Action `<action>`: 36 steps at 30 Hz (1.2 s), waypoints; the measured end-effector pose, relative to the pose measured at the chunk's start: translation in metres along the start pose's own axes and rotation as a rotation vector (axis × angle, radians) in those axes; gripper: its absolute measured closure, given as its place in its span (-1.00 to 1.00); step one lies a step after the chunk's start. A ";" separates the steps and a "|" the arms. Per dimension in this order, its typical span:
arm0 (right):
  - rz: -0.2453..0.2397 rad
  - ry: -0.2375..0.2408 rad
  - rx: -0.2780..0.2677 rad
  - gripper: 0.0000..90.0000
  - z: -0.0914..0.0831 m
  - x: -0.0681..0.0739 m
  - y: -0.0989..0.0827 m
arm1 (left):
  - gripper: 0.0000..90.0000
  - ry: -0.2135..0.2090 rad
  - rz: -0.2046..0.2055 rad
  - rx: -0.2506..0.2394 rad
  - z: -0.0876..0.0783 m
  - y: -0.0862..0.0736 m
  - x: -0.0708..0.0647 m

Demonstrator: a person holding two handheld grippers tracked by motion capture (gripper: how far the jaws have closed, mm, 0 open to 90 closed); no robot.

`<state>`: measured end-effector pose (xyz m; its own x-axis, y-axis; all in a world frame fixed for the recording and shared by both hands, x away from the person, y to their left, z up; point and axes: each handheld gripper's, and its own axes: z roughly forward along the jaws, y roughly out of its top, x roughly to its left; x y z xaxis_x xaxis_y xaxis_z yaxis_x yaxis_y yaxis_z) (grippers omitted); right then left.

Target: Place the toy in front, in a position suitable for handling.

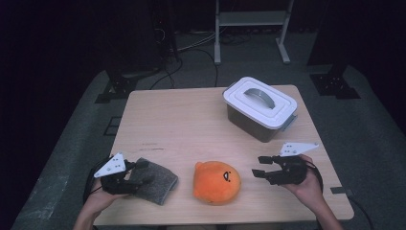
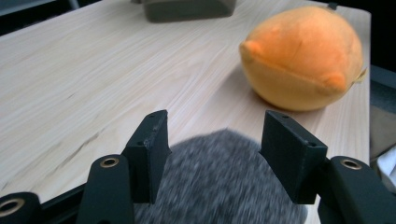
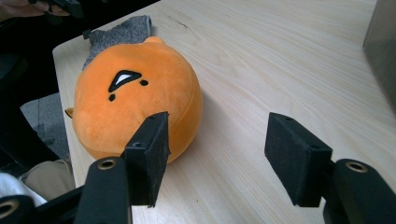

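Jaws of left gripper (image 1: 138, 173): spread, held over the grey cloth (image 1: 154, 181), not pinching it.
Jaws of right gripper (image 1: 261, 166): spread, nothing held between.
Grey cloth: laid just left of the orange plush toy (image 1: 216, 182).
White box (image 1: 261, 108): set behind the toy, well apart.

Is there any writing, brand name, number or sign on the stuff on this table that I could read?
None: no words, numbers or brand names can be read.
The orange plush toy bears only a small black face mark, not writing.
The lidded white box and the grey cloth show no label.
The wooden table has faint dark scuffs, not text.
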<state>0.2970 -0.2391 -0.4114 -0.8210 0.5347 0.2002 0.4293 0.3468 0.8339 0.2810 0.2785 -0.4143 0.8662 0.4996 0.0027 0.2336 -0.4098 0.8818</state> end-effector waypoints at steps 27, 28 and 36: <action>0.016 0.001 -0.005 -0.20 -0.005 -0.008 -0.003 | -0.50 -0.122 0.043 -0.034 0.059 0.042 -0.024; 0.017 0.000 -0.003 -0.20 -0.005 -0.009 -0.003 | -0.53 -0.124 0.045 -0.033 0.060 0.043 -0.025; 0.016 -0.004 -0.001 -0.25 -0.007 -0.015 0.002 | -0.70 -0.128 0.055 -0.030 0.062 0.046 -0.030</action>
<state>0.3076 -0.2517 -0.4086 -0.8122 0.5436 0.2118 0.4422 0.3370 0.8312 0.2937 0.1972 -0.4031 0.9271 0.3748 -0.0072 0.1725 -0.4095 0.8958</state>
